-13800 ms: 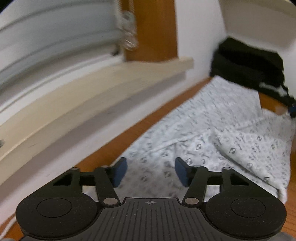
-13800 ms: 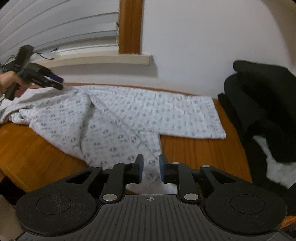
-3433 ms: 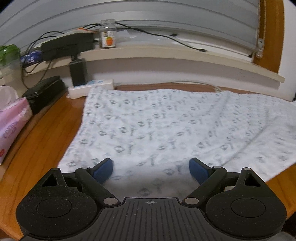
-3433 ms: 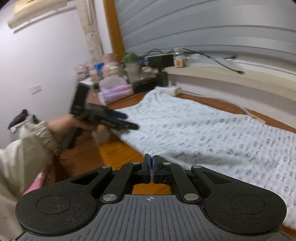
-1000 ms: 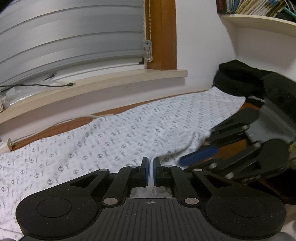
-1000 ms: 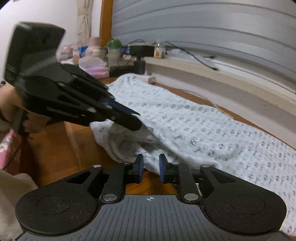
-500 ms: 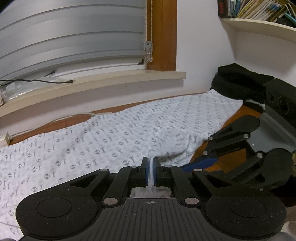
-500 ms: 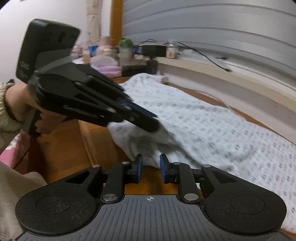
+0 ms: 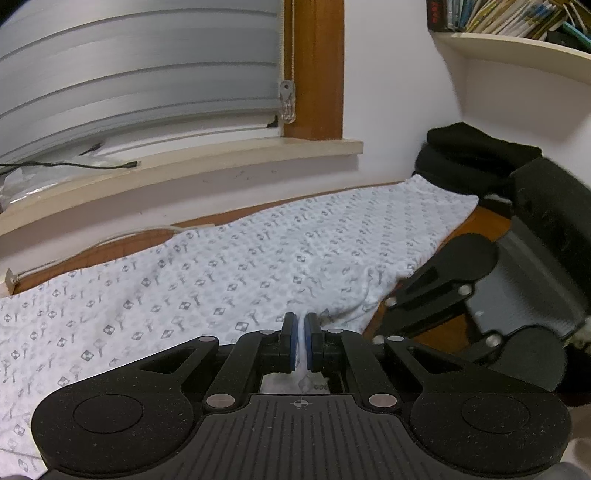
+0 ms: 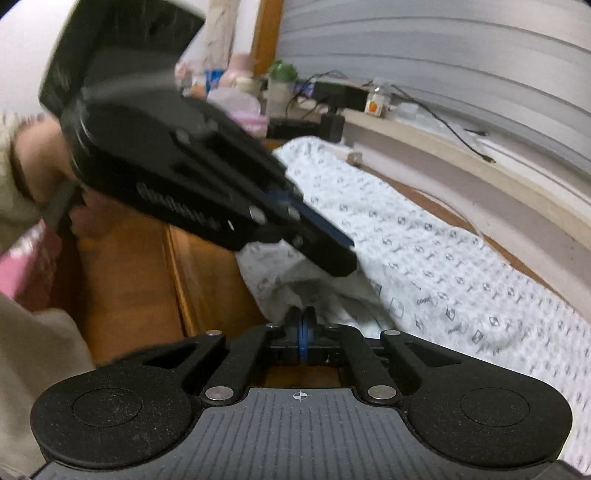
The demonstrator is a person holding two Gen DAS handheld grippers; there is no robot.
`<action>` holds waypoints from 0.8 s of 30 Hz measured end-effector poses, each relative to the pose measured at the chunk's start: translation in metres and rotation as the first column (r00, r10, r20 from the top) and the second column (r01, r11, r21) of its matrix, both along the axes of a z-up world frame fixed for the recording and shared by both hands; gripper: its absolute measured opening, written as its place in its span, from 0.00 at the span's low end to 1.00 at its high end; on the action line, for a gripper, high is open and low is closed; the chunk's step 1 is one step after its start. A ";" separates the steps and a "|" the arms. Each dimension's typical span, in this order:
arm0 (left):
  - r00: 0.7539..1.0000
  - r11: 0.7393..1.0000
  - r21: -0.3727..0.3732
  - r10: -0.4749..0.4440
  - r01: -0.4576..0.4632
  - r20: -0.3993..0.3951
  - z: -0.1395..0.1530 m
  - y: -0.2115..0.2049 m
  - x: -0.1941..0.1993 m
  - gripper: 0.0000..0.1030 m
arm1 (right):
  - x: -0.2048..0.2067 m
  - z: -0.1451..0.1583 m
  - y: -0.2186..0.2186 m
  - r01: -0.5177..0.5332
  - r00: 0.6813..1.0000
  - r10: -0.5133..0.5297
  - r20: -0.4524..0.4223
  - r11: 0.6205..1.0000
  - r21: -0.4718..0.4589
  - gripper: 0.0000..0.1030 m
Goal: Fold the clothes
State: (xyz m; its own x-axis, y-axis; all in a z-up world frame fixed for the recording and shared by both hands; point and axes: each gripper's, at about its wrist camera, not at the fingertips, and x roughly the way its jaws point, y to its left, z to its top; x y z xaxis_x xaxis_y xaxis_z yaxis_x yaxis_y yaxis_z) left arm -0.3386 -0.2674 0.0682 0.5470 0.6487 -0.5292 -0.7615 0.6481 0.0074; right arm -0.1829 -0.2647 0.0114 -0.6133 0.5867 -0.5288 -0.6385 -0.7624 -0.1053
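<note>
The patterned garment (image 9: 258,258) lies spread flat along the wooden surface (image 10: 140,266), running lengthwise below the window sill (image 9: 184,166), its far end reaching the black clothes (image 9: 476,155) heaped in the corner. My left tool (image 9: 301,341) is closed tight on its near edge: a thin fold of the white cloth stands pinched between the blue pads (image 9: 293,343), with more fabric showing just under them. From the right wrist view that same tool (image 10: 332,251) comes in from the left, pointing down and to the right, and its tip sits on a bunched-up part of the hem where the cloth has lifted into a small ridge. My left hand (image 10: 48,166) grips the handle behind it, wrist bent, with a beige sleeve (image 10: 7,206) at the cuff; this part is blurred.

My right tool (image 10: 303,332) is low at the surface's front edge, level with the cloth, its pads pressed together. The lifted hem lies directly ahead of the tips, but I cannot tell whether any fabric is caught between them. In the left wrist view my right tool's body (image 9: 480,295) shows close on the right, angled in toward the same edge of the garment; its tips are hidden.

A cable (image 9: 74,164) trails along the sill, and books (image 9: 509,18) stand on a shelf (image 9: 517,51) above the corner.
</note>
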 end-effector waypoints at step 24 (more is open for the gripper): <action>0.999 0.998 0.049 0.036 -0.038 0.036 0.007 -0.003 -0.004 0.00 | 0.121 -0.011 0.003 0.316 0.944 -0.321 0.072 0.946 0.072 0.29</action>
